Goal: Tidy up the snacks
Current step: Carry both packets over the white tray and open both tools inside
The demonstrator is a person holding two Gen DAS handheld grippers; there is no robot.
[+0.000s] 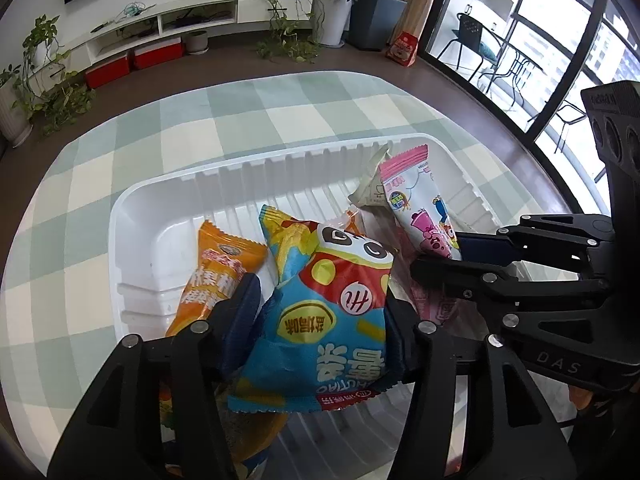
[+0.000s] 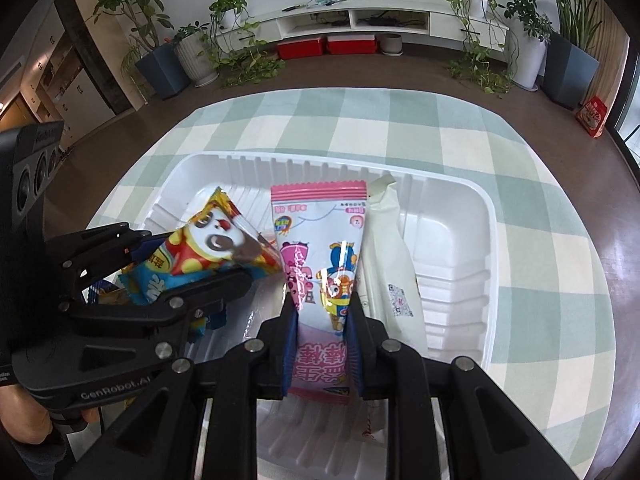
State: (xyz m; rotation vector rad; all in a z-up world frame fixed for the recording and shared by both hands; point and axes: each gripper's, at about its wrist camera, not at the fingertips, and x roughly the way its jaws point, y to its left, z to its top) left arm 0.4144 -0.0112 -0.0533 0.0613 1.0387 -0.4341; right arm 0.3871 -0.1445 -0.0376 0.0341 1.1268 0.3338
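White plastic, ribbed along its walls, makes up the tray [image 1: 132, 216] that sits on the green-and-cream checked cloth of the worktop [image 1: 100, 152]. Both grippers are down inside it, side by side.

The left gripper [image 1: 320, 320] has the blue panda-face snack packet [image 1: 324, 312] between its jaws; they stand partly apart, and whether the pads press on the puffy bag I cannot tell. The packet's lower edge hangs toward the camera.

The right gripper [image 2: 322, 312] has its jaws nearly together, clamped on the lower part of the pink-and-white cartoon snack packet [image 2: 324, 240], which stands up with its crimped pink edge toward the far wall of the tray.

An orange packet [image 1: 216, 276] lies in the tray just to the left of the blue one. A cream packet [image 2: 390, 264] leans right beside the pink one, touching it.

Potted plants [image 2: 236, 32] and a low white media shelf [image 2: 360, 20] line the far wall.
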